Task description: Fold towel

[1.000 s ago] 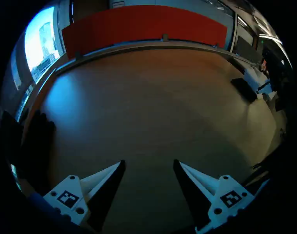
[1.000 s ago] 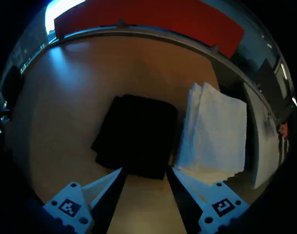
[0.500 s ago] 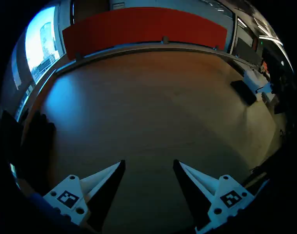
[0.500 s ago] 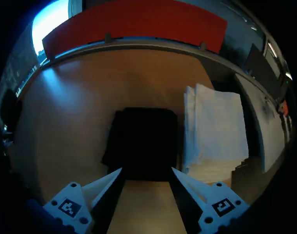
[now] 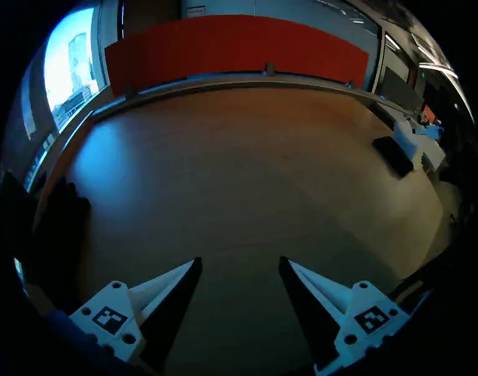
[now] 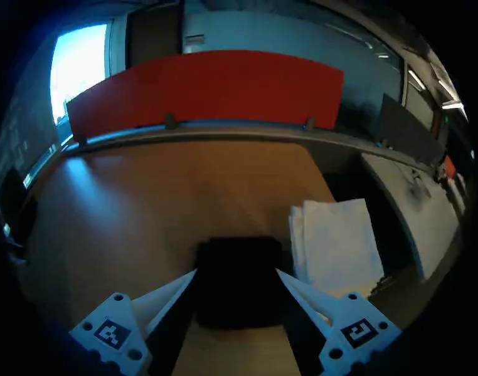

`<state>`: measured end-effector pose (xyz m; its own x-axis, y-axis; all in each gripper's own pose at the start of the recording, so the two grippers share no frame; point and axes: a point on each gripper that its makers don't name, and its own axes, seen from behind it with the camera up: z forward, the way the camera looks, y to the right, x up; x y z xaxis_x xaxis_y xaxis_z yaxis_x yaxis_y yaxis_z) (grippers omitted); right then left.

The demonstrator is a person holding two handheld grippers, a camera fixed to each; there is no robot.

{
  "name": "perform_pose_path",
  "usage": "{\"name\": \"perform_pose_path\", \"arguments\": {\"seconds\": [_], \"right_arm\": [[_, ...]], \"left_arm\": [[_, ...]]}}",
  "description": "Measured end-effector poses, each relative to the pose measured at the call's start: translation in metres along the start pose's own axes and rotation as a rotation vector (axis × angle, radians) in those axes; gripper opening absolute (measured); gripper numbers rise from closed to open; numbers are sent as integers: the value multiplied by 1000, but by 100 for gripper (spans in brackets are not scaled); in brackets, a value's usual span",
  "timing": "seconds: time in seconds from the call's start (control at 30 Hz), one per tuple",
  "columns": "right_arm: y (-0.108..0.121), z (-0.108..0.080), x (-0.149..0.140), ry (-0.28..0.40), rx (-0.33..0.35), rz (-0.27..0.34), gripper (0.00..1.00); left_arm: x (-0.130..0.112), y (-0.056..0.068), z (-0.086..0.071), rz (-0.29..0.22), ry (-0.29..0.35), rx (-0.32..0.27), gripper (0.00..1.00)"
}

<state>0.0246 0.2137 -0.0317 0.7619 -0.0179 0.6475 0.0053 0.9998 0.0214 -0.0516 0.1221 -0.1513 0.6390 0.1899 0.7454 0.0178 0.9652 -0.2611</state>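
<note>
Left gripper view, left to right: window (image 5: 66,69) is glowing at upper left; red partition (image 5: 239,44) is running along the far edge of the wooden table (image 5: 239,169); left gripper (image 5: 239,263) is hanging at lower centre over bare wood, fingers spread wide and gripping nothing; probably idling clear until a second corner needs holding; dark towel (image 5: 393,155) is lying small at the right edge, well apart from it.

Right gripper view: right gripper (image 6: 236,274) is sitting at lower centre, fingers parted wide, holding nothing; the dark towel is lying flat as a compact rectangle between and beyond the fingertips; judging the gripper is lining up on its near edge; contact with the cloth, cannot tell; white towel stack (image 6: 336,247) is resting just beside it at right, likely the finished pile.
</note>
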Motion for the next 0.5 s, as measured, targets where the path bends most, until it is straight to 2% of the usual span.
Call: {"name": "perform_pose_path", "arguments": {"seconds": [0.23,0.33,0.5], "right_arm": [[-13,-16,44,166,-21,-1,76],[-19,-23,60,237,-26,-17,81],[-31,-32,78,318,-23,-36,83]], "left_arm": [[6,-2,-2,3,14,2,91],[7,-3,-3,2,19,3,91],[6,-2,-3,2,21,0,91]]}}
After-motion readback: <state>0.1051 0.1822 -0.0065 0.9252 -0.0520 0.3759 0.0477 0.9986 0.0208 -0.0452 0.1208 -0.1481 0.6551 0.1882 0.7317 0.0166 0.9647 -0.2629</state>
